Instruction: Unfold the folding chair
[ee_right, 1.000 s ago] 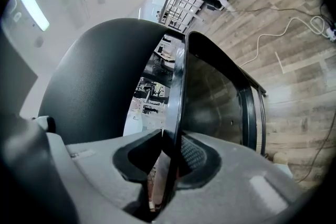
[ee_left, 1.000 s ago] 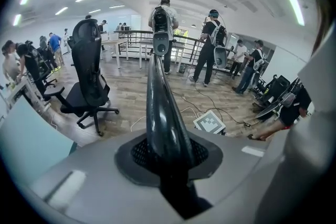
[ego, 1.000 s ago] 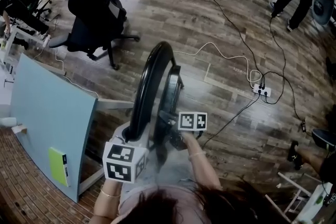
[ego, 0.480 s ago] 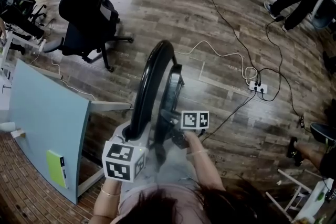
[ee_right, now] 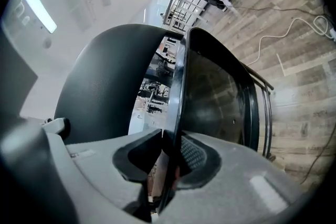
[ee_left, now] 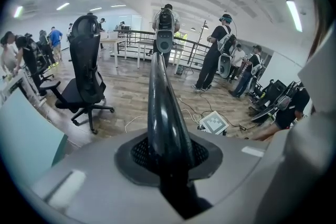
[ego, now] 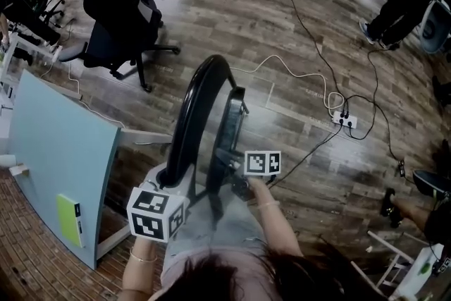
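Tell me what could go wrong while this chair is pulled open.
The right gripper pinches only the thin seat rim of the folding chair; it may slip off under pull. The left gripper clamps a glossy round tube, which could twist in its pads. The opening frame may snag the white cable on the floor.

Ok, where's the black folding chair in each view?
Head view: black folding chair, centre, upright.
Left gripper view: its rim runs up the middle, gripped in the left claw.
Right gripper view: its edge fills the centre, gripped in the right claw.
Shared landmark: white cable on the wooden floor, in all three.
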A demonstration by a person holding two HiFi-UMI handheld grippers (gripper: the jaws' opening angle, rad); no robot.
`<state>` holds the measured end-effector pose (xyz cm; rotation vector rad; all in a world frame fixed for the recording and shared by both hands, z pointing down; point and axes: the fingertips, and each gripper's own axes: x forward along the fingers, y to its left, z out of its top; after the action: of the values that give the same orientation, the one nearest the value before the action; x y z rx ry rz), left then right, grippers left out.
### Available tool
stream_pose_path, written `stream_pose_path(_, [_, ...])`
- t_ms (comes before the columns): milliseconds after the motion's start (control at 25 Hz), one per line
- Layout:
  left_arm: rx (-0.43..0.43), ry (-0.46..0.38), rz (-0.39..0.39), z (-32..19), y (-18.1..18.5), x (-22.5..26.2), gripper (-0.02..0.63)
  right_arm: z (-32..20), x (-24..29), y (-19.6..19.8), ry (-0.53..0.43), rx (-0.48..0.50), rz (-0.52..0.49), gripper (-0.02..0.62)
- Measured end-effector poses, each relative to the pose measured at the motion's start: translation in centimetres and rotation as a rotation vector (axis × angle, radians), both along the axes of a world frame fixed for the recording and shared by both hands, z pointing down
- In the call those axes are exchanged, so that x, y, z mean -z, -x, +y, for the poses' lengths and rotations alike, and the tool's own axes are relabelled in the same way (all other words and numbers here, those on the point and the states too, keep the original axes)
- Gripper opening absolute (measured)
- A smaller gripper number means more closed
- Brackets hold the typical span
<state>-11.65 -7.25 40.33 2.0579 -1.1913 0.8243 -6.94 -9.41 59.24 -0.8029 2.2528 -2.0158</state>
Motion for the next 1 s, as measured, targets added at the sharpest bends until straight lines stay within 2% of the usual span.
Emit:
stream_pose_path(440, [-0.023,-0.006,0.03,-0.1,1.5,-0.3,0.083,0.4,-0.2,-0.7,-0.013,-0.016,0.027,0.078])
stream_pose_path(840, [-0.065,0.019,0.026,-1.4,5.9,-1.7,0.083,1.2,-1.4,-2.9,0.012,-0.034,0.113,0.107])
stream_pose_path(1000, [-0.056,0.043,0.057,-2.1,8.0,-2.7,0.077,1.6,-2.2,-4.5,0.045,-0.023,0.121,0.117])
